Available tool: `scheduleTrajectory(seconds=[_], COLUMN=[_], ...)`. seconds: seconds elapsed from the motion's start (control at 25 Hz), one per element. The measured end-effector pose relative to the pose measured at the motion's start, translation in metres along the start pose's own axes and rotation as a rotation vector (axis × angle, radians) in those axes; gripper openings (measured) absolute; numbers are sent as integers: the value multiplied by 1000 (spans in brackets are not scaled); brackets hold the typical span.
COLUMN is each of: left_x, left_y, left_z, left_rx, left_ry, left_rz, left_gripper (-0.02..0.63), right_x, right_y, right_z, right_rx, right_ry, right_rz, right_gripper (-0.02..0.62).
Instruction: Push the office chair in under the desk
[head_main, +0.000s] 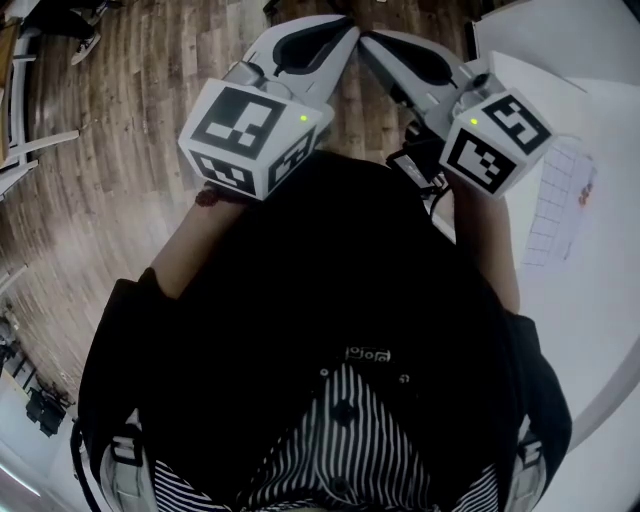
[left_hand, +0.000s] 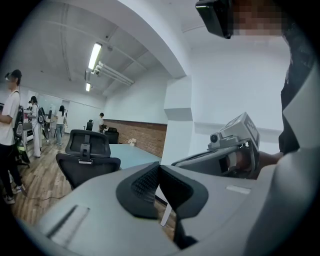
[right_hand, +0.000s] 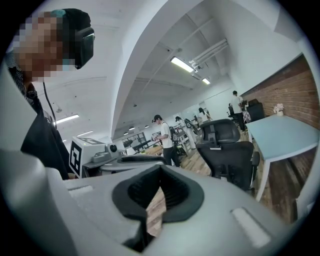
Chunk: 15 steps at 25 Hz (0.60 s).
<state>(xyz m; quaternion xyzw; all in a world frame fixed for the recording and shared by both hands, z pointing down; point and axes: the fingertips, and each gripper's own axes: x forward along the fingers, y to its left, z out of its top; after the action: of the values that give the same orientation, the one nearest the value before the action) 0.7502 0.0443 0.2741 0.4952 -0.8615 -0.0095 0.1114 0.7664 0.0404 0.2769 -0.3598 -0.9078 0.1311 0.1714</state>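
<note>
At the left of the head view lies bare wooden floor (head_main: 90, 190). Above the person's dark torso the left gripper (head_main: 345, 32) and the right gripper (head_main: 370, 42) are held side by side, their tips angled in until they nearly meet, and a white surface (head_main: 600, 330) carrying a gridded sheet (head_main: 558, 205) fills the right edge. Each gripper's own view shows its fingers pressed together with nothing between them, so both are empty. The office chair (left_hand: 87, 157) stands on the floor well ahead of both grippers, its black backrest turned toward them, just beside the near edge of a pale blue surface (left_hand: 132, 154). In the right gripper view it appears to sit out in front of that surface rather than tucked beneath it. A few people (right_hand: 162, 132) stand farther back in the room. The step in hand looks like the approach — nothing touches the chair yet. The next move calls for closing the gap, setting the joined fingers against the backrest, and pushing squarely so the chair rolls straight under without swerving into the surface's leg.
</note>
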Motion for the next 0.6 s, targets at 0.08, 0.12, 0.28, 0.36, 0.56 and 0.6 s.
scheduleTrajectory(seconds=[0.08, 0.12, 0.28, 0.36, 0.56, 0.6], left_x=[5, 7, 21, 28, 41, 41], left_y=[14, 22, 60, 76, 112, 120], left_z=[-1, -2, 11, 16, 24, 26], left_rx=[-7, -13, -10, -10, -9, -10], left_ry=[5, 9, 5, 5, 19, 21], left_rz=[-1, -3, -26, -43, -87, -95], left_gripper=[-12, -12, -12, -12, -12, -12], right_x=[13, 20, 52, 65, 96, 104], right_y=[-8, -11, -30, -39, -57, -59], right_z=[3, 3, 23, 32, 48, 51], right_rx=[10, 19, 19, 20, 39, 43], right_ry=[4, 7, 3, 6, 9, 9], right_rz=[-1, -1, -24, -42, -75, -82], right_gripper=[0, 0, 0, 0, 0, 0])
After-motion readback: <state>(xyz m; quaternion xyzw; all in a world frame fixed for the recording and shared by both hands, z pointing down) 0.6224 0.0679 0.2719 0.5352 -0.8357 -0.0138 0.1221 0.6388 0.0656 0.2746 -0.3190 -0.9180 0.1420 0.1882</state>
